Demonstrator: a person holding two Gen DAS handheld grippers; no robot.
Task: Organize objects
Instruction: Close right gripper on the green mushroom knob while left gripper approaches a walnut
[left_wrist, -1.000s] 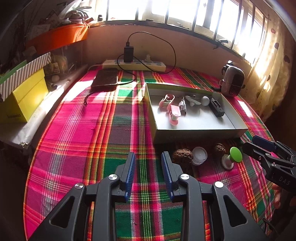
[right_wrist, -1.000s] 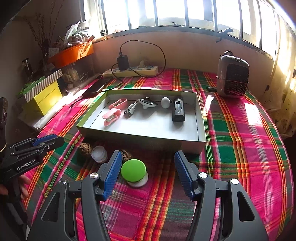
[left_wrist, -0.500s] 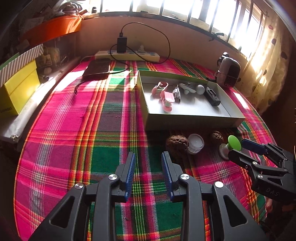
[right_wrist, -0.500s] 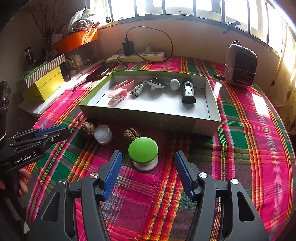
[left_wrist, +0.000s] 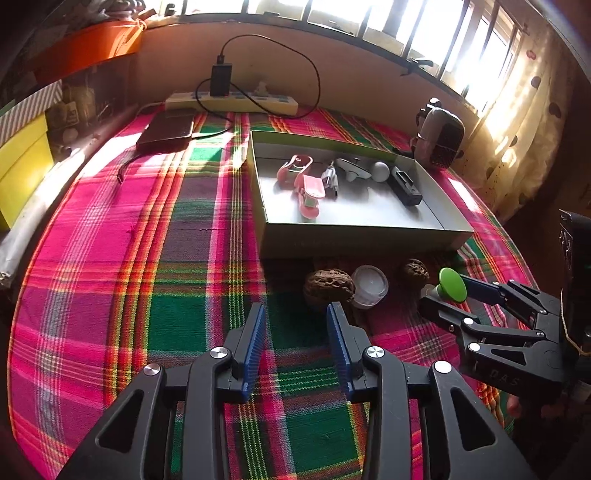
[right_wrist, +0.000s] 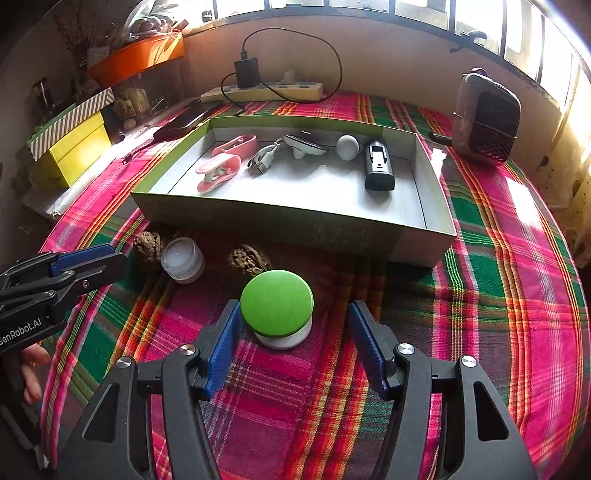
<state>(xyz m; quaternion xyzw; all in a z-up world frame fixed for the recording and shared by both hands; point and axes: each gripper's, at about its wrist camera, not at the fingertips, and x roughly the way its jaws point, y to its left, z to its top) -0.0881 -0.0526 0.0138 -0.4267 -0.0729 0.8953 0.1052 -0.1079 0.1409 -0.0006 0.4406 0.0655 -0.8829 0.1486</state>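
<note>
- Right gripper (right_wrist: 291, 343): jaws wide apart, set either side of the green-capped white mushroom-shaped object (right_wrist: 277, 308). Left pad sits just beside the green cap; contact can't be confirmed. Right pad is clearly apart from it. Nothing gripped.
- Left gripper (left_wrist: 297, 347): jaws opening, nothing between them, only plaid cloth below.
- Green-capped object stands upright on the pink-green plaid tablecloth (right_wrist: 480, 295), on the near side of the shallow grey cardboard box (right_wrist: 295, 218), outside it.
- Same near-side row, left of the green cap in the right wrist view: brown wrinkled walnut (right_wrist: 249, 260), small white round jar (right_wrist: 183, 260), second brown walnut (right_wrist: 147, 245). The jar and second walnut are touching or nearly so; all lie close to the box's near wall.
- In the left wrist view the bigger-looking walnut (left_wrist: 328, 286) lies just past the left gripper's right fingertip, with the jar (left_wrist: 369, 286) against it.
- Inside the box, left to right: two pink clip-like pieces (right_wrist: 221, 170), a grey cable connector (right_wrist: 264, 158), a white-and-dark flat gadget (right_wrist: 304, 146), a white ball (right_wrist: 347, 147), a black rectangular device (right_wrist: 378, 166). All sit in the far half; the near half of the floor is bare.
- Far side of the table: cream power strip (right_wrist: 262, 92) with black charger plugged in, dark flat device (left_wrist: 166, 129) on the left, small brown fan heater (right_wrist: 485, 118) far right.
- Left edge: yellow box with striped lid (right_wrist: 70, 136), orange tray above it.
- A person's fingertips (right_wrist: 33, 369) show under the left gripper.
</note>
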